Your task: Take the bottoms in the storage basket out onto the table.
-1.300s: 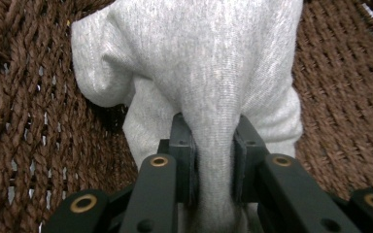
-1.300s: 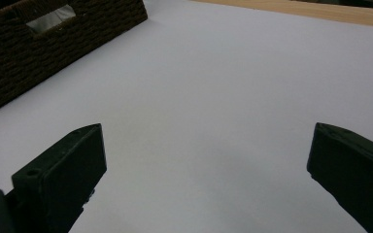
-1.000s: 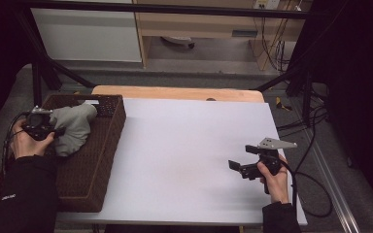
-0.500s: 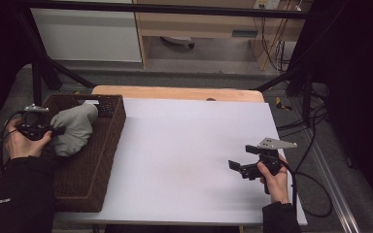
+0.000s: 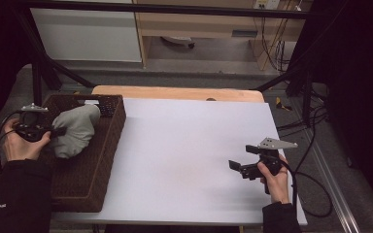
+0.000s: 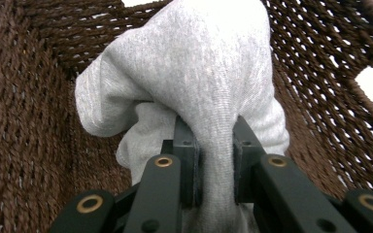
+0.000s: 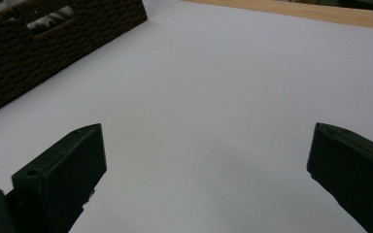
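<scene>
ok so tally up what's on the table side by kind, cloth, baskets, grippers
grey cloth: 1, held over the basket
brown woven basket: 1
hand-held gripper: 2, the left hand-held gripper shut on the cloth, the right hand-held gripper open above the white table
total: 4
</scene>
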A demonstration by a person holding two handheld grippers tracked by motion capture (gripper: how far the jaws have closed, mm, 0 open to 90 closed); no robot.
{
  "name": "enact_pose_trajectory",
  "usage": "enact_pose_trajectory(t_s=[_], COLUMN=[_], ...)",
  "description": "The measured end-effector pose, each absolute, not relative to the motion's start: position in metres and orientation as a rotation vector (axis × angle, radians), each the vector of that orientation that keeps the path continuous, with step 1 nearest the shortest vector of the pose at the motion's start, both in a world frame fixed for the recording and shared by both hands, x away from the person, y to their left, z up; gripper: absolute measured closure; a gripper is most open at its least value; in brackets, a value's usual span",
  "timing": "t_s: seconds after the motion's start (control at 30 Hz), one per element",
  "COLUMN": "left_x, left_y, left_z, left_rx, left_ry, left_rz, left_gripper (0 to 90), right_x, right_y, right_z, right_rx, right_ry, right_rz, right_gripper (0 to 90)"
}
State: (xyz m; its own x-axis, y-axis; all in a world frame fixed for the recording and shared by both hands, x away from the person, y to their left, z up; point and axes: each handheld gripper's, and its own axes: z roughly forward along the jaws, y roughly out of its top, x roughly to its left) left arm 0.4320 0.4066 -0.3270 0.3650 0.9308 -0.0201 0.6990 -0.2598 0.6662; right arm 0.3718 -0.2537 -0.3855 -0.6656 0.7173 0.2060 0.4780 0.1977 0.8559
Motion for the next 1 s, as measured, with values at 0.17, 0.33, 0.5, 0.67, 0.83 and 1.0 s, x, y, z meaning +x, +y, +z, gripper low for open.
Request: enact_pose_trajectory(t_s=[0.17, 0.33, 0.5, 0.67, 0.83, 1.0], left_x=[0.428, 0.425, 0.421, 0.417, 0.413, 0.409], left_y=[0.405, 0.405, 0.405, 0.404, 0.403, 0.403], left_z=[-0.322, -0.319, -0.316, -0.311, -0.308, -0.305], left_rx=[2.039, 2.045, 2.049, 2.051, 2.053, 2.056], left_ry=[1.389, 1.381, 1.369, 1.348, 1.332, 1.315], left_rz=[0.506, 0.495, 0.484, 0.474, 0.467, 0.456], left_gripper=[77.4, 77.4, 77.4, 77.4, 77.4, 77.4], right_x=[0.372, 0.372, 0.372, 0.372, 0.372, 0.371], right_y=[-0.254, -0.254, -0.254, -0.254, -0.254, -0.254], right_z=[-0.386, -0.385, -0.385, -0.385, -0.385, -0.385], right_rx=[1.142, 1.141, 1.143, 1.141, 1.141, 1.143], right_ry=[2.234, 2.234, 2.236, 2.231, 2.231, 2.231], right_rz=[1.453, 1.454, 1.451, 1.453, 1.452, 1.45], right_gripper=[1.1, 1.1, 1.1, 1.1, 1.1, 1.1])
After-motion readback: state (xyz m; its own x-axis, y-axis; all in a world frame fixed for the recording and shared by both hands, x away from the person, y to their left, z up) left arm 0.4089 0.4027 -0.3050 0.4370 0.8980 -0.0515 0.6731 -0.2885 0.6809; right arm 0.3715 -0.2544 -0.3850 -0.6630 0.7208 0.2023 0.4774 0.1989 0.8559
